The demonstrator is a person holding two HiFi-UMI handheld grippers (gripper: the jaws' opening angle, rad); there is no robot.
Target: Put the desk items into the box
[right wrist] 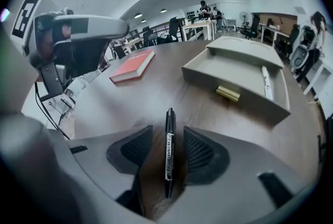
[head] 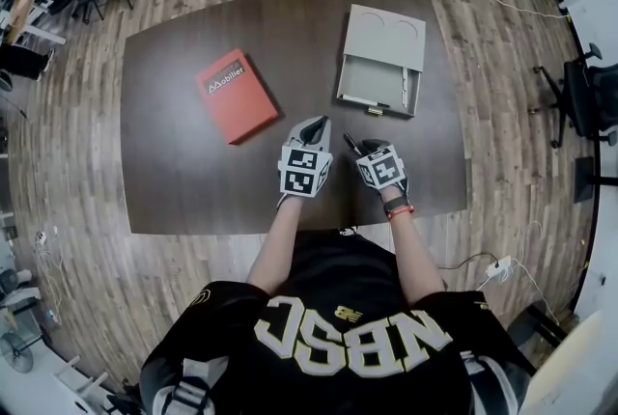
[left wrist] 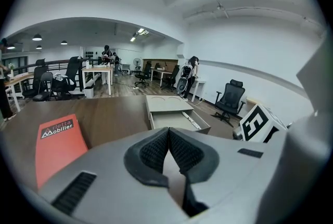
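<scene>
A black marker [right wrist: 168,151] lies on the dark brown table, pointing toward the box. My right gripper [right wrist: 167,128] stands open around it, with a gap between each pad and the marker. From the head view, the right gripper [head: 368,149] is near the table's front edge, and the marker's tip [head: 351,145] shows just left of it. The grey box [head: 382,63] sits at the back right, its drawer pulled out with a white pen [right wrist: 266,83] inside. My left gripper [head: 314,126] hovers beside the right one, shut and empty [left wrist: 169,133].
A red book [head: 236,95] lies flat on the table's left half, also seen as the red book [right wrist: 133,65] in the right gripper view. The drawer front carries a gold handle [right wrist: 228,93]. Office chairs [head: 580,96] and floor cables surround the table [head: 183,172].
</scene>
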